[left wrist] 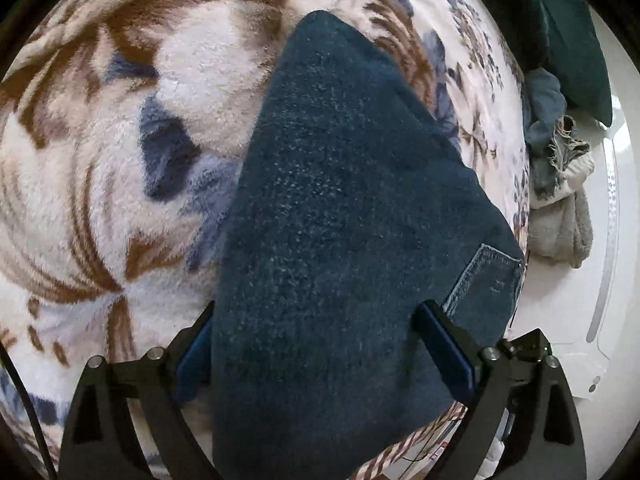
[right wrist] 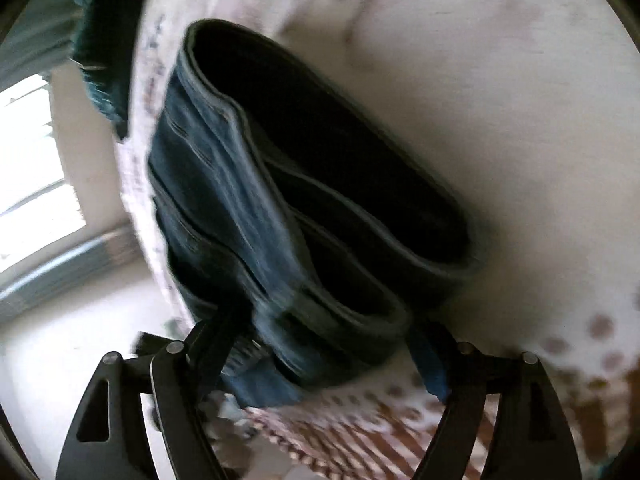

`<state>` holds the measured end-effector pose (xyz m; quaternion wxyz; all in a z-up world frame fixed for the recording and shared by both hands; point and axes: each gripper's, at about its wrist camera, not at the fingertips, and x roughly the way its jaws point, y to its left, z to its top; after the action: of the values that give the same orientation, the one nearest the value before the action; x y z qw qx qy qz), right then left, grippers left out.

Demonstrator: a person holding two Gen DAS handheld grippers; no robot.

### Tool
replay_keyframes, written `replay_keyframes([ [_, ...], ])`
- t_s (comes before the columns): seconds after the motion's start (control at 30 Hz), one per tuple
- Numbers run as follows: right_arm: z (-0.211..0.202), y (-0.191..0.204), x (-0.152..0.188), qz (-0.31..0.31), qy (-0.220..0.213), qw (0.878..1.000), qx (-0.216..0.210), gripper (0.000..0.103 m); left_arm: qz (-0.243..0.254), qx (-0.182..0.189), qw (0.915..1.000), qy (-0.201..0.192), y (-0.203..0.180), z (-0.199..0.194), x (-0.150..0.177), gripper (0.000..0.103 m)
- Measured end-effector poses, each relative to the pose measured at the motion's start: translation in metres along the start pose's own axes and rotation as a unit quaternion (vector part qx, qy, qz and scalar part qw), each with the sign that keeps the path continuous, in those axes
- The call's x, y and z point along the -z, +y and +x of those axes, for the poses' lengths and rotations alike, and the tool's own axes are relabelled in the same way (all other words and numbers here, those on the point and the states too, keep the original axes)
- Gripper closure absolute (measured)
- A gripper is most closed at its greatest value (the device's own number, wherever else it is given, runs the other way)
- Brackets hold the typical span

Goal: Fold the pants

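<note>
Dark blue jeans (left wrist: 340, 200) lie folded into a long, thick bundle on a fleecy blanket (left wrist: 100, 160) with brown and blue flowers. A back pocket (left wrist: 488, 276) shows at the bundle's right edge. My left gripper (left wrist: 318, 308) stands wide over the near end. The left pad sits beside the fabric's edge and the right pad rests on top, with no squeeze visible. In the blurred right wrist view the jeans (right wrist: 280, 184) show their stacked folded layers end-on. My right gripper (right wrist: 320, 324) straddles the near corner with its jaws wide apart.
A heap of grey and blue clothes (left wrist: 560, 184) lies beyond the blanket's right edge, beside a dark green cushion (left wrist: 568, 40) and a white surface (left wrist: 560, 312). In the right wrist view a bright window (right wrist: 32, 160) is at the left, with dark teal cloth (right wrist: 104, 40) above it.
</note>
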<state>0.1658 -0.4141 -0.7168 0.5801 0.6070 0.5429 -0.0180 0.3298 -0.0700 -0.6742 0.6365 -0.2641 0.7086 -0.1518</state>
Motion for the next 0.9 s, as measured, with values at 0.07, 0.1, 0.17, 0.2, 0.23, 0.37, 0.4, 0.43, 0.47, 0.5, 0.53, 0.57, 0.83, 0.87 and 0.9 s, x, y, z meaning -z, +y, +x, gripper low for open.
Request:
replay_keyframes([
  [0.07,0.004,0.0,0.002,-0.005,0.003,1.0,0.002,0.021,-0.006,0.004,1.0,0.001,0.002,0.0,-0.001,0.008],
  [0.1,0.003,-0.002,0.005,-0.002,0.004,1.0,0.002,0.021,-0.009,0.006,0.9999,0.001,0.003,-0.001,-0.001,0.008],
  [0.17,0.001,-0.008,0.011,0.004,0.005,1.0,-0.009,0.021,-0.005,0.004,1.0,0.003,0.005,0.0,0.001,0.008],
  [0.2,0.003,-0.011,0.013,0.007,-0.001,1.0,-0.017,0.021,-0.003,0.003,1.0,0.004,0.005,0.0,0.001,0.008],
  [0.23,0.005,-0.013,0.013,0.01,-0.002,1.0,-0.021,0.021,-0.001,0.001,1.0,0.006,0.004,0.001,0.001,0.008],
  [0.37,0.014,-0.011,0.01,0.013,-0.01,0.999,-0.041,0.009,-0.003,0.004,0.9999,0.012,0.002,0.005,-0.005,0.007],
  [0.4,0.017,-0.006,0.006,0.008,-0.011,0.999,-0.042,0.006,-0.005,0.005,0.9999,0.013,0.002,0.005,-0.006,0.007],
  [0.43,0.023,0.0,0.002,0.008,-0.015,0.999,-0.046,0.005,-0.007,0.007,0.9999,0.013,0.002,0.006,-0.006,0.007],
  [0.47,0.022,0.002,0.0,0.011,-0.019,0.999,-0.049,0.005,-0.01,0.01,0.9998,0.014,0.003,0.007,-0.007,0.006],
  [0.5,0.023,0.007,-0.002,0.009,-0.022,0.998,-0.056,0.005,-0.015,0.012,0.9997,0.013,0.004,0.007,-0.008,0.006],
  [0.53,0.024,0.014,-0.002,0.0,-0.03,0.998,-0.057,0.005,-0.017,0.013,0.9997,0.013,0.004,0.007,-0.009,0.006],
  [0.57,0.025,0.017,0.0,-0.006,-0.035,0.998,-0.061,0.005,-0.021,0.016,0.9996,0.011,0.005,0.007,-0.01,0.006],
  [0.83,0.021,0.018,0.013,-0.003,-0.081,0.996,-0.033,0.049,-0.029,0.057,0.997,-0.044,0.015,-0.019,-0.003,0.067],
  [0.87,0.016,0.025,0.018,-0.011,-0.085,0.996,-0.027,0.054,-0.028,0.061,0.9967,-0.046,0.014,-0.023,-0.001,0.071],
  [0.9,0.014,0.031,0.019,-0.018,-0.088,0.996,-0.022,0.058,-0.015,0.057,0.997,-0.05,0.01,-0.028,0.001,0.074],
])
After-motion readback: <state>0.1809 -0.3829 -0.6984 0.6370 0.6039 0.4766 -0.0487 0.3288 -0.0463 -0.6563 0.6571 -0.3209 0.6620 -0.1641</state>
